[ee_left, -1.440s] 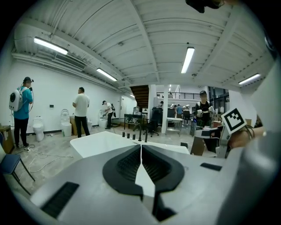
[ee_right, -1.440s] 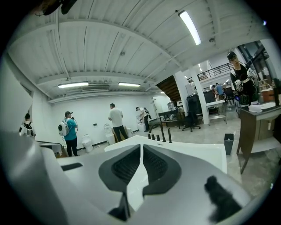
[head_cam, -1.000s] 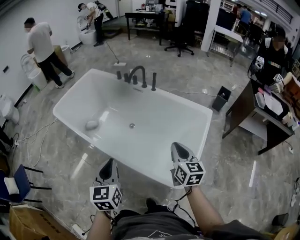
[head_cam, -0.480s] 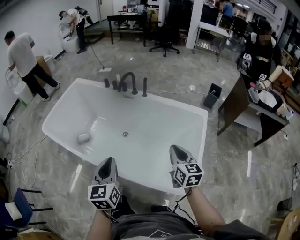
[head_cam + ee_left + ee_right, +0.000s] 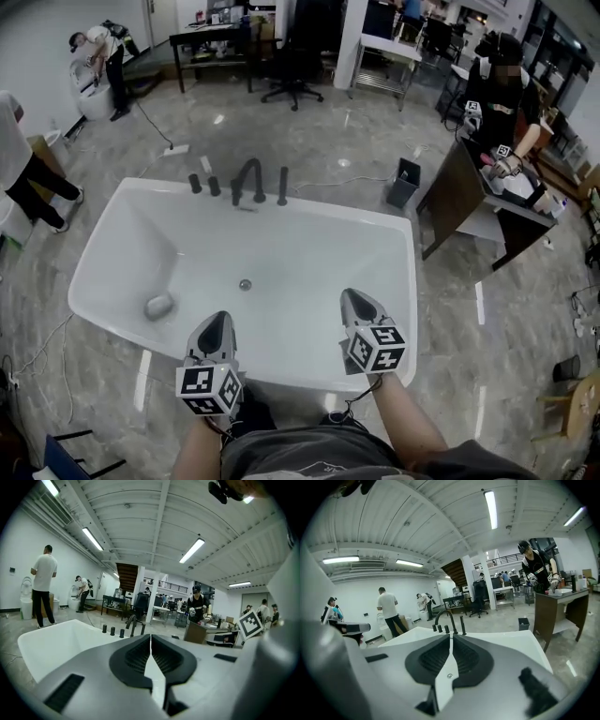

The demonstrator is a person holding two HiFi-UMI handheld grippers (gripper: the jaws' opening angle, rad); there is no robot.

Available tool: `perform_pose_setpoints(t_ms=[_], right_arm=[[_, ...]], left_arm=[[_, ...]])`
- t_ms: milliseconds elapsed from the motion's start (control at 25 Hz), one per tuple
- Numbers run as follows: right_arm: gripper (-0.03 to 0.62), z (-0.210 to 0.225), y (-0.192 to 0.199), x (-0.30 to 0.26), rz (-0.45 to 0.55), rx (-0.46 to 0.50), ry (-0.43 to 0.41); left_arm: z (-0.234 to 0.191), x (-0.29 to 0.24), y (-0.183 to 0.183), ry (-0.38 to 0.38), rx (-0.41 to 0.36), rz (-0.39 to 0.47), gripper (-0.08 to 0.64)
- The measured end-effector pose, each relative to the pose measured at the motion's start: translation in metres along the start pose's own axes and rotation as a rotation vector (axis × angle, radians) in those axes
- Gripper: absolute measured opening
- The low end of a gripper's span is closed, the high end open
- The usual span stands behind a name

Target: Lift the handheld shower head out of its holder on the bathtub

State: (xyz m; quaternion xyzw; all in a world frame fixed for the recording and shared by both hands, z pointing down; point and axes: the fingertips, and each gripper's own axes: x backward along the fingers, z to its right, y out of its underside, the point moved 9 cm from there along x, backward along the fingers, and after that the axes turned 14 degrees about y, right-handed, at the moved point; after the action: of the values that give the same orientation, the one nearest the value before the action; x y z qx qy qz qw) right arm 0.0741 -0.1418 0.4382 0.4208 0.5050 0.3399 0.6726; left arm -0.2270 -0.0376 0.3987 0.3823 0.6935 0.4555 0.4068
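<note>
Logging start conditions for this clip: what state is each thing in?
Left gripper: shut, empty.
Right gripper: shut, empty.
Tub: no water visible; a small pale lump lies inside.
Shower head: seated upright on the far rim, untouched.

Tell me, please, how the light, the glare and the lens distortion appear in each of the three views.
Head view: even overhead light, with pale glare streaks on the glossy floor; the bathtub rim bows from the wide lens. Left gripper view: round fisheye frame with black corners, and the ceiling lamps burn white. Right gripper view: the same fisheye frame, with one ceiling tube overexposed.
</note>
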Motion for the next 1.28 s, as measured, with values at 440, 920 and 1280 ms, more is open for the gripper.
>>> perform_pose_setpoints(t_ms=[440, 920, 1280], right_arm=[[0.032, -0.091, -0.012, -0.068, 0.007, -0.004, 0.139], [0.032, -0.147, -0.019, -0.119, 0.029, -0.014, 0.285], [0.032, -0.143, -0.022, -0.153, 0.039, -0.001, 0.265]], left_arm=[[-0.13, -0.031, -0.033, 0.123, -0.016, -0.037, 0.02], [-0.22, -0.075, -0.047, 0.245, -0.021, -0.075, 0.02], [-0.224, -0.112, -0.047, 0.264, -0.016, -0.082, 0.02]])
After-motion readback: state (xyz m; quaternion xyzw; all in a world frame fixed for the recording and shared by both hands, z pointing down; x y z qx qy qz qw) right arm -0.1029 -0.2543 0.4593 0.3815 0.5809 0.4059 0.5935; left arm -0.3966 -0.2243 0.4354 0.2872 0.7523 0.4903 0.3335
